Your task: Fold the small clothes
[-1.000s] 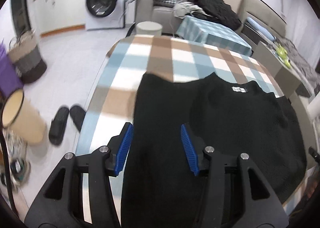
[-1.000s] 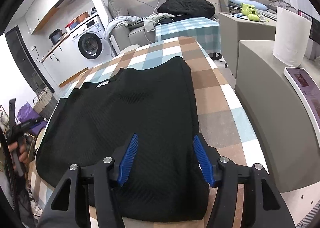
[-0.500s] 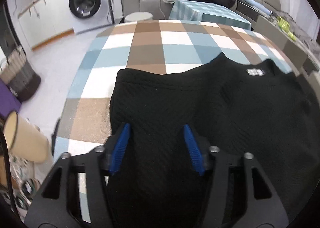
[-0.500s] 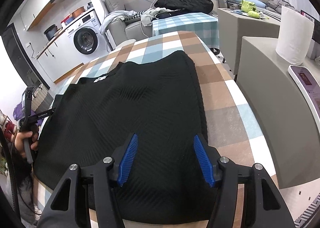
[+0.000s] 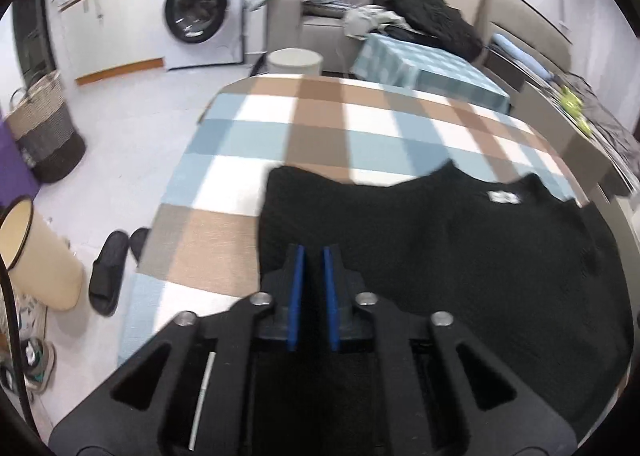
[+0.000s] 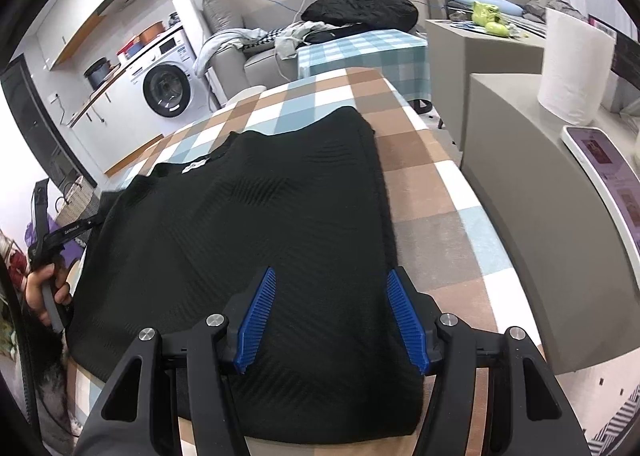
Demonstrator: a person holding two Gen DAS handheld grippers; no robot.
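Checked cloth in brown, blue and white covers the worktop (image 5: 248,160), with a washing machine (image 5: 200,12) against the far wall and a woven basket (image 5: 44,128) and slippers (image 5: 110,268) on the floor beyond the worktop's left edge. From the left wrist view, the black garment (image 5: 460,252) lies flat across the worktop's near right part, its white neck label (image 5: 503,197) toward the far edge. Over its left hem sits the left gripper (image 5: 314,256); its jaws have just been closing and now stand nearly together, pinching the black fabric between the blue pads.

From the right wrist view, the black garment (image 6: 256,240) spreads from the worktop's near edge toward the far one. Above its right border sits the right gripper (image 6: 330,288), jaws moderately apart with fabric below them, not pinched. At the left edge a hand (image 6: 40,292) grips the other tool's handle.
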